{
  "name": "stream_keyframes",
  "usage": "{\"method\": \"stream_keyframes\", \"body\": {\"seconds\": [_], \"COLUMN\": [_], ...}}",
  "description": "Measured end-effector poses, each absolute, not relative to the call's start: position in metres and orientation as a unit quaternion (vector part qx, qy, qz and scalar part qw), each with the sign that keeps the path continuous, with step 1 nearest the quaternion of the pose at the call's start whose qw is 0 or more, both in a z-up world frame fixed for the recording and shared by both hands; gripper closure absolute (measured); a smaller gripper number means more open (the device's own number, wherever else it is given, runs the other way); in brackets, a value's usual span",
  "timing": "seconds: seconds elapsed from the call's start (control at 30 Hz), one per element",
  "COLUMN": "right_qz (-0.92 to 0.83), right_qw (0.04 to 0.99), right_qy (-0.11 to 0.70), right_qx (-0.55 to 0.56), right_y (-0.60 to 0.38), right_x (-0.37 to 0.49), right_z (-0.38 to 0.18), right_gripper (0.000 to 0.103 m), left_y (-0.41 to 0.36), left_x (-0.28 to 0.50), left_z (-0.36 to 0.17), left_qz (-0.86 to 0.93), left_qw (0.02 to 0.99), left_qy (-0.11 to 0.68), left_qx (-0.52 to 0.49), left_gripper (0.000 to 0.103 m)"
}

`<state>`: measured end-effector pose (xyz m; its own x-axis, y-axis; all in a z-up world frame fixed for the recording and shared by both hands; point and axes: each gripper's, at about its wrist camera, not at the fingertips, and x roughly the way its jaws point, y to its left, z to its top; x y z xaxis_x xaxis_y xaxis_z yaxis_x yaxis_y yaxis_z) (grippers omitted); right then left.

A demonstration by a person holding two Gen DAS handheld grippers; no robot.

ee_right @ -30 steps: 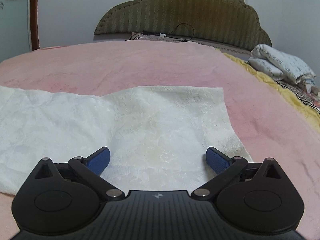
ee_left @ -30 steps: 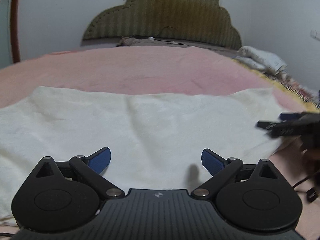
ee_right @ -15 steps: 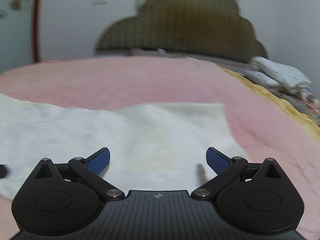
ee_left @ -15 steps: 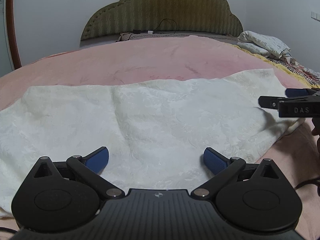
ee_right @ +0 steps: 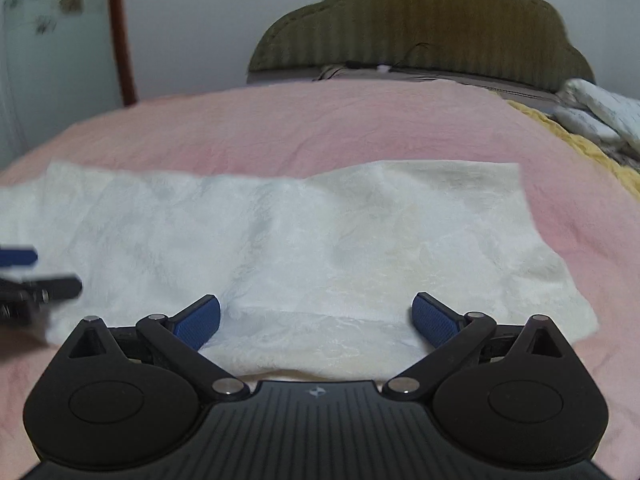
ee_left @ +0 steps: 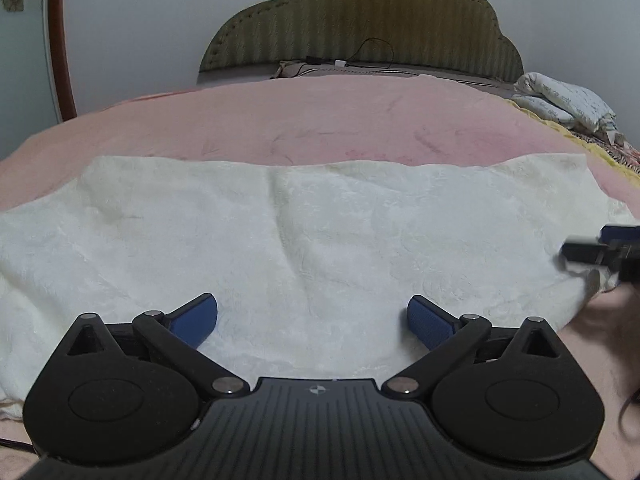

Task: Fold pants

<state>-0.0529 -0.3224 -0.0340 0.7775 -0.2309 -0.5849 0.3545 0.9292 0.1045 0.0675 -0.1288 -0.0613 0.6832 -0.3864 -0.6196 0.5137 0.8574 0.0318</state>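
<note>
The white pants (ee_left: 320,248) lie spread flat across the pink blanket (ee_left: 320,120) of the bed, running from its left side to its right side, with their near long edge close to the bed's near edge. The cloth is soft and textured, with a shallow crease running down near the middle in the left wrist view.

On the left, the left gripper (ee_left: 312,316) hovers over the near edge of the pants, its two blue fingertips (ee_left: 196,316) spread wide apart with nothing between them. In the right wrist view this same tool shows at the far left edge as a dark, blurred shape over the pants.

Further right, the right gripper (ee_right: 316,316) sits over the near edge of the right part of the pants, its blue fingertips (ee_right: 432,316) also spread wide apart and holding nothing. From the left wrist view it pokes in at the right edge, by the right end of the pants; whether it touches the cloth there cannot be told.

At the far edge of the bed stands a padded olive headboard (ee_left: 360,20), with a black cable (ee_left: 372,50) lying in front of it. A folded white quilt (ee_left: 564,100) rests at the far right corner.
</note>
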Motion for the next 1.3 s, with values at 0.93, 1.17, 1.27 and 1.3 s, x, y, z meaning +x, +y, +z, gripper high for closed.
{"method": "stream_keyframes", "body": {"seconds": [0.93,1.17,1.27,1.3], "right_qz": [-0.222,-0.234,-0.249,-0.256], "right_qw": [0.813,0.829,0.851,0.863], "right_qy": [0.051,0.076,0.091,0.097], "right_qx": [0.536,0.503,0.454,0.425], "right_y": [-0.421,-0.444,-0.436,-0.43], "right_x": [-0.117,-0.096,-0.093,-0.091], "right_z": [-0.069,-0.081,-0.072,-0.065], "right_gripper": [0.0,0.074,0.083,0.084], "left_y": [-0.122,-0.122,-0.122,-0.12], "left_x": [0.068,0.068,0.069,0.07], "left_z": [-0.062,-0.062,-0.062,-0.061], "left_qz": [-0.249,-0.249,-0.25,-0.253], "left_qw": [0.911,0.911,0.911,0.911], "left_qy": [0.313,0.313,0.313,0.314], "left_qx": [0.098,0.098,0.094,0.089], "left_gripper": [0.0,0.0,0.0,0.001]}}
